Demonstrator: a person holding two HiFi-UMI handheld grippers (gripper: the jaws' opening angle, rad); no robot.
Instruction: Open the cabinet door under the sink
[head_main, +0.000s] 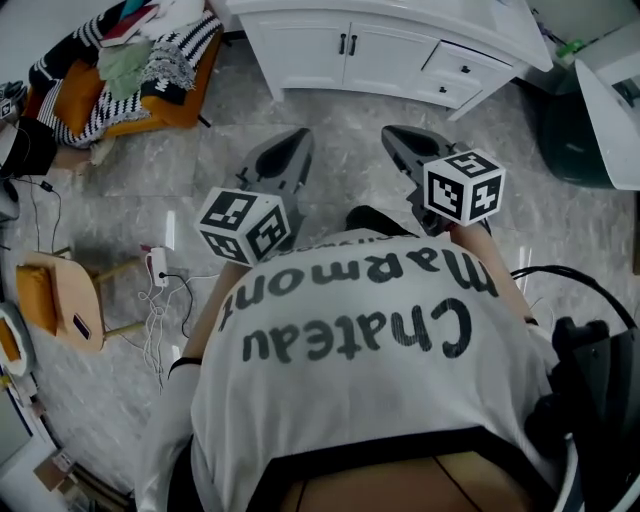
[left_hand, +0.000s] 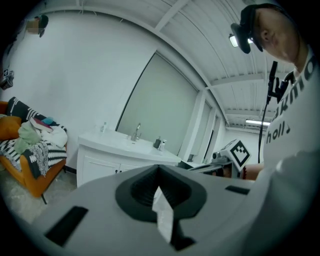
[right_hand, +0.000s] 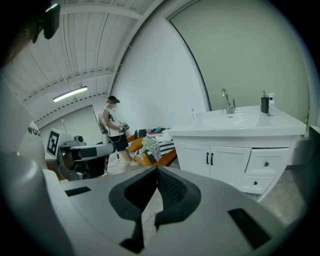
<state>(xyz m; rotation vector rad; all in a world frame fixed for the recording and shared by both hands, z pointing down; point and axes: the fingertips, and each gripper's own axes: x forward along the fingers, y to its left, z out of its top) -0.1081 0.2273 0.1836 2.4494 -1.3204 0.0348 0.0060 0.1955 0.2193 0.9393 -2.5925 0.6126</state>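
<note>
The white sink cabinet (head_main: 300, 50) stands at the top of the head view, its two doors meeting at a pair of black handles (head_main: 347, 44). In the right gripper view the doors (right_hand: 207, 160) sit under the basin and faucet (right_hand: 227, 102), some way ahead. My left gripper (head_main: 298, 140) and right gripper (head_main: 392, 132) are held side by side above the marble floor, pointing at the cabinet and well short of it. Both are shut and hold nothing, as the left gripper (left_hand: 159, 170) and the right gripper (right_hand: 157, 172) show in their own views.
An orange sofa (head_main: 130, 75) piled with clothes stands at the back left. A wooden chair (head_main: 70, 300) and a power strip with cables (head_main: 157, 265) lie at my left. Two drawers (head_main: 455, 78) flank the doors. Another person (right_hand: 112, 127) stands far off.
</note>
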